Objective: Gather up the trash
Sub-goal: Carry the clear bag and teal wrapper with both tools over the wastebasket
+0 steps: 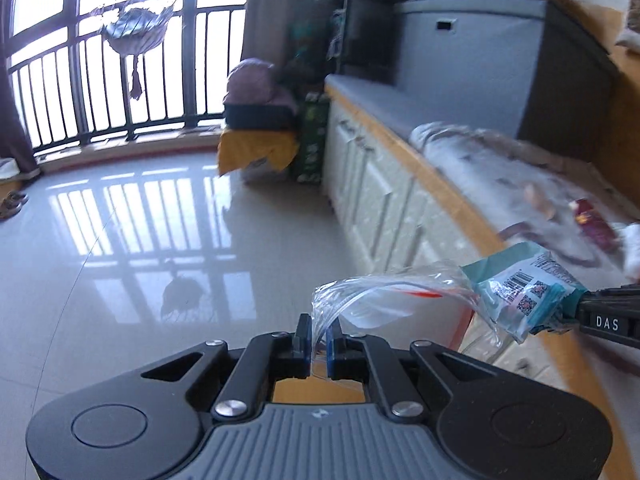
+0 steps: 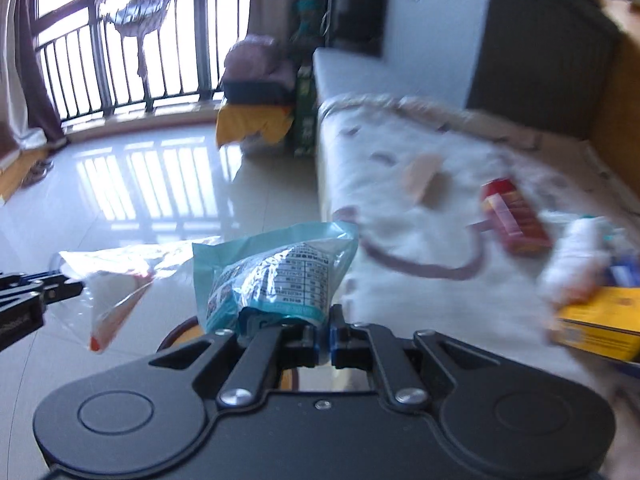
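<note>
My left gripper is shut on the edge of a clear plastic bag with a red strip. The bag stretches right, toward a crumpled teal wrapper with a barcode. The right gripper holds that wrapper at the frame's right edge. In the right wrist view my right gripper is shut on the teal wrapper, which stands up above the jaws. Left of it hang the clear bag and the left gripper. Both are over the glossy floor beside a padded bench.
A red packet, a white crumpled item, a yellow box and a tan scrap lie on the bench. A grey storage box stands at its far end. Beyond are a yellow-draped pile and the balcony railing.
</note>
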`<state>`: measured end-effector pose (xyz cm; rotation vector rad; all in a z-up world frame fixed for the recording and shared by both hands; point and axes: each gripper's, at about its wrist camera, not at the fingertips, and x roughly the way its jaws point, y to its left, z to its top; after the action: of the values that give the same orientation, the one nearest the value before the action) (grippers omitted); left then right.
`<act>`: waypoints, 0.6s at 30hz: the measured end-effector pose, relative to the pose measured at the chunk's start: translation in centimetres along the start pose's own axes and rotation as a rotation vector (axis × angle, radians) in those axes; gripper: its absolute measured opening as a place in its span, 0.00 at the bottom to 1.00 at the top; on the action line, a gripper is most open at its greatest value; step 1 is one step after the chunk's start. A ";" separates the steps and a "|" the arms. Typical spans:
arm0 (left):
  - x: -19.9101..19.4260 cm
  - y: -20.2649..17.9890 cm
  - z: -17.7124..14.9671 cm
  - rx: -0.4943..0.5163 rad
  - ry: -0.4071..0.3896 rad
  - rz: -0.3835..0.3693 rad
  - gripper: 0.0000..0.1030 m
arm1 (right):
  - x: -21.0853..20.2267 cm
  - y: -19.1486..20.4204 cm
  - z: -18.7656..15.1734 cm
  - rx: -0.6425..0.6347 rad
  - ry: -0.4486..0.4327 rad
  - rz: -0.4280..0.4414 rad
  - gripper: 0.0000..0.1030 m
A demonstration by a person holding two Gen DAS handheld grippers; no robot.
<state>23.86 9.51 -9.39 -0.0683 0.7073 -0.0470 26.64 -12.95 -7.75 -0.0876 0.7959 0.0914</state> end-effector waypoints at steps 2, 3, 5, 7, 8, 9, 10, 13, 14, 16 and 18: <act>1.4 1.2 -0.6 -0.018 0.033 0.020 0.07 | 2.3 0.9 -0.1 -0.017 0.036 0.018 0.05; 2.2 1.9 -1.1 -0.029 0.050 0.029 0.07 | 3.3 1.5 -0.2 -0.030 0.054 0.026 0.05; 3.6 3.0 -1.8 -0.043 0.085 0.046 0.07 | 5.6 2.7 -0.5 -0.076 0.088 0.030 0.05; 4.9 3.7 -2.6 -0.054 0.121 0.051 0.07 | 7.5 3.8 -1.1 -0.129 0.123 0.032 0.05; 5.6 3.8 -2.9 -0.060 0.138 0.051 0.07 | 8.5 4.3 -1.5 -0.150 0.139 0.034 0.05; 6.3 4.0 -3.2 -0.061 0.155 0.052 0.07 | 9.2 4.6 -1.8 -0.168 0.155 0.036 0.05; 6.9 3.9 -3.4 -0.059 0.171 0.054 0.07 | 10.1 5.0 -2.1 -0.187 0.173 0.039 0.05; 8.8 3.4 -3.9 -0.045 0.219 0.058 0.07 | 12.3 5.9 -3.1 -0.254 0.223 0.048 0.05; 9.5 3.2 -4.2 -0.043 0.237 0.059 0.07 | 12.9 6.2 -3.3 -0.276 0.238 0.048 0.05; 10.8 2.9 -4.6 -0.036 0.274 0.064 0.07 | 14.2 6.5 -3.8 -0.315 0.265 0.048 0.05; 12.0 2.7 -5.1 -0.019 0.311 0.068 0.07 | 15.4 6.6 -4.3 -0.337 0.289 0.053 0.05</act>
<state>29.72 11.21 -21.22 -0.0557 1.0203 0.0147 33.51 -6.11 -22.06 -0.4055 1.0662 0.2675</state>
